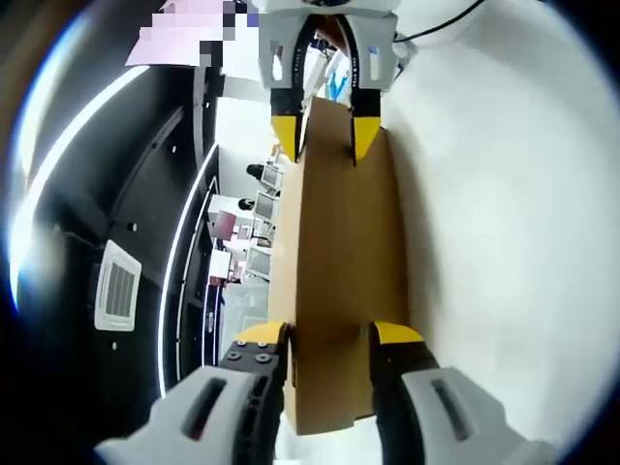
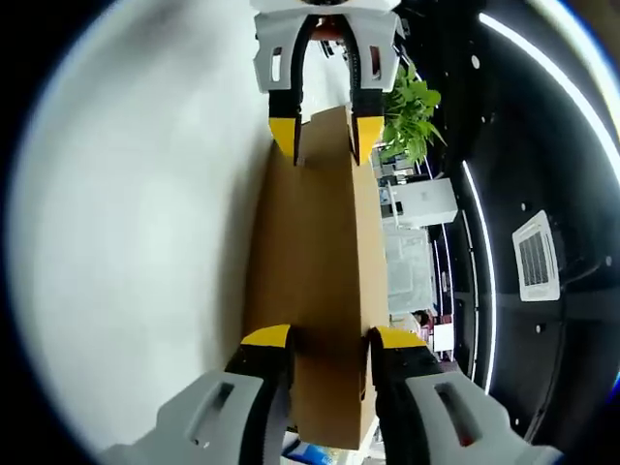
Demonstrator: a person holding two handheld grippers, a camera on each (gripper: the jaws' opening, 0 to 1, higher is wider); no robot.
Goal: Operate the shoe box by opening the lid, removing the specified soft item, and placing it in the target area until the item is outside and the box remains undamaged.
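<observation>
Here: one shoe box (image 1: 339, 262), two grippers; left gripper (image 1: 329, 341) and right gripper (image 2: 327, 338) fingers each clamp box end.

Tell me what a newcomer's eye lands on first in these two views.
The brown cardboard shoe box runs up the middle of both views, held from opposite ends. The left gripper clamps its near end in the left gripper view, while the right gripper clamps the other end. A green plant stands out in the right gripper view.
</observation>
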